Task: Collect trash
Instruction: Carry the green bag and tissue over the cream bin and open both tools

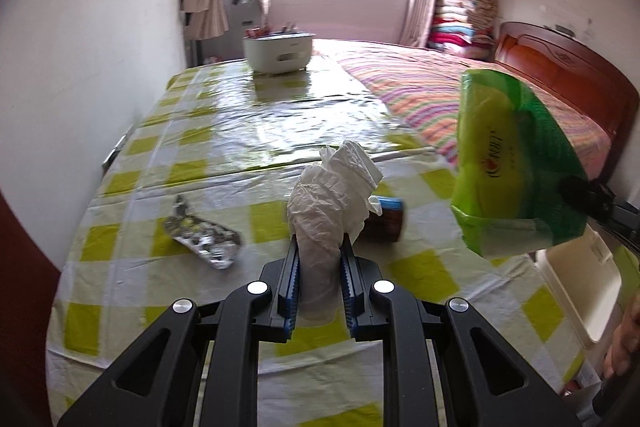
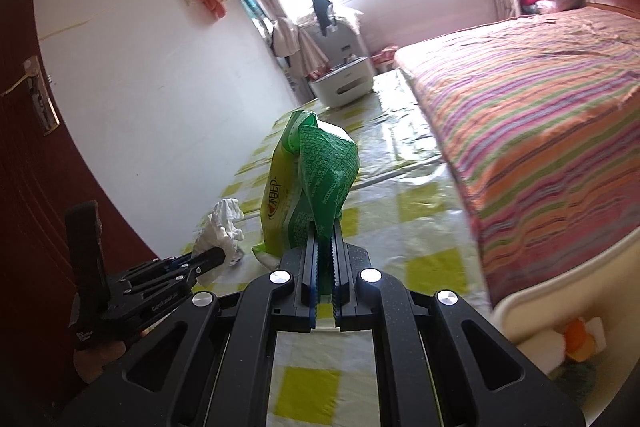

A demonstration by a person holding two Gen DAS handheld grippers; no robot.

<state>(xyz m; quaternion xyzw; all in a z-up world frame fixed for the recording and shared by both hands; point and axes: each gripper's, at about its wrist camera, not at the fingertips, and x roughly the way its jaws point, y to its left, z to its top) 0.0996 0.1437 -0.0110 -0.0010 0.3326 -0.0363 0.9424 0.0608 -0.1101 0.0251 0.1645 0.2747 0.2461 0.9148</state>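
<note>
My left gripper (image 1: 320, 241) was clamped on a crumpled tissue (image 1: 332, 195), held up above the near end of the table (image 1: 132, 147). My right gripper (image 2: 325, 227) pinched the edge of a green bag (image 2: 316, 183), lifted off the table near its right edge, beside the bed (image 2: 540, 115). A foil wrapper (image 1: 206, 237) lay near the table's left edge, and a dark cup (image 1: 386, 221) sat just behind the tissue
</note>
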